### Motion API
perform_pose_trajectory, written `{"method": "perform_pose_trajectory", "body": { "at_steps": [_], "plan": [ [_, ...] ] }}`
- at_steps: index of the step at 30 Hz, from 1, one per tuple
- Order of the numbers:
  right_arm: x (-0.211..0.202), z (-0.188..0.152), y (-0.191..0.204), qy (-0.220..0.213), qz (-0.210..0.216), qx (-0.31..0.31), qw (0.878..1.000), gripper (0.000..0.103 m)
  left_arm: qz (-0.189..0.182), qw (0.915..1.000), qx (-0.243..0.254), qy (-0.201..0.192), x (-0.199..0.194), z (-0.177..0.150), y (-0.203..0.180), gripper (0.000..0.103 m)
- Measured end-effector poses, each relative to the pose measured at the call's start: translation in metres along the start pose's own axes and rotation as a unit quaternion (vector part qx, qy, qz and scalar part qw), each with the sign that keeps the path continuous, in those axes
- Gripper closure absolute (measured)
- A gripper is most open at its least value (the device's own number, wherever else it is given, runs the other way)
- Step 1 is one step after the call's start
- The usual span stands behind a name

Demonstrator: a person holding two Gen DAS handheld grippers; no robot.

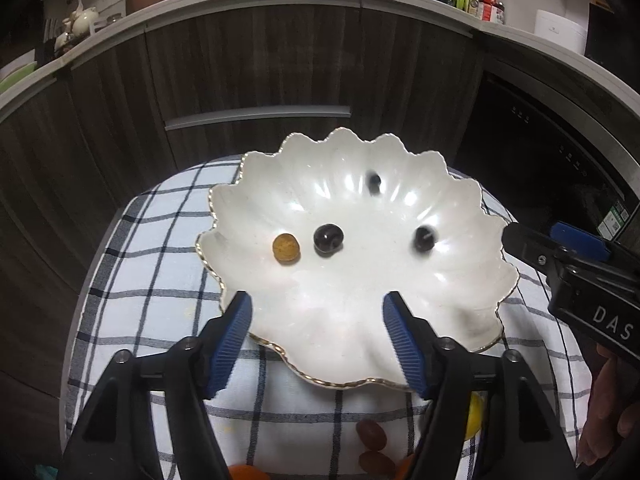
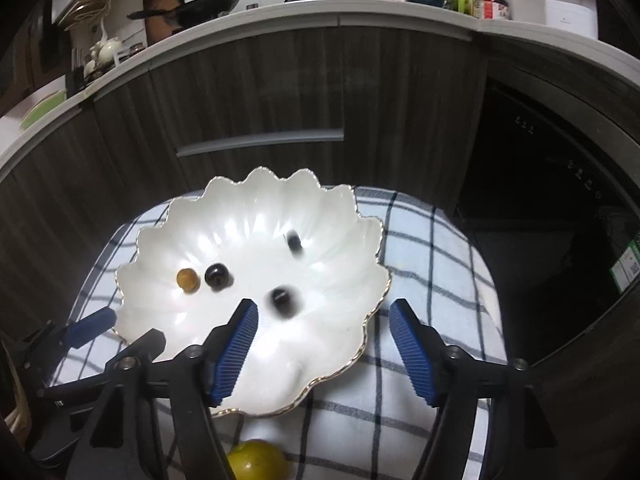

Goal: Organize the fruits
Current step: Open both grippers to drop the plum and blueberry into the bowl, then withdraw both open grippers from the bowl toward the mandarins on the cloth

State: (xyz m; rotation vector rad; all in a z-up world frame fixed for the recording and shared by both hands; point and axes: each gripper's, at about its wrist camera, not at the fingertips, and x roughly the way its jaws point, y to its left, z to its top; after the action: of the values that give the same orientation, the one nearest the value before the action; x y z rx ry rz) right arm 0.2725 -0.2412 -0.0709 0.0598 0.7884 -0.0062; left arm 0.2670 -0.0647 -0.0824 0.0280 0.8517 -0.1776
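A white scalloped plate with a gold rim sits on a checked cloth; it also shows in the right wrist view. On it lie a small tan round fruit and three dark round fruits: one beside the tan one, one blurred at the right, one blurred at the back. My left gripper is open and empty over the plate's near edge. My right gripper is open and empty over the plate's right rim.
A checked cloth covers the small table. A yellow-green citrus fruit and reddish oval fruits lie on the cloth's near side. Dark cabinets and a counter stand behind.
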Motion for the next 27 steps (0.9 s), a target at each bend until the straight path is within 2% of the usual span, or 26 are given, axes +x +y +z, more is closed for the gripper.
{"method": "perform_pose_trajectory", "body": {
  "at_steps": [10,27],
  "plan": [
    [-0.016,0.000,0.003,-0.013,-0.002,-0.003,1.000,0.032,0.010,0.9998,0.002,-0.017,-0.018,0.001,0.003,0.026],
    [-0.045,-0.016,0.005,-0.023,-0.004,-0.003,1.000,0.032,0.013,0.9996,0.009,-0.025,-0.045,-0.015,0.007,0.025]
  ]
}}
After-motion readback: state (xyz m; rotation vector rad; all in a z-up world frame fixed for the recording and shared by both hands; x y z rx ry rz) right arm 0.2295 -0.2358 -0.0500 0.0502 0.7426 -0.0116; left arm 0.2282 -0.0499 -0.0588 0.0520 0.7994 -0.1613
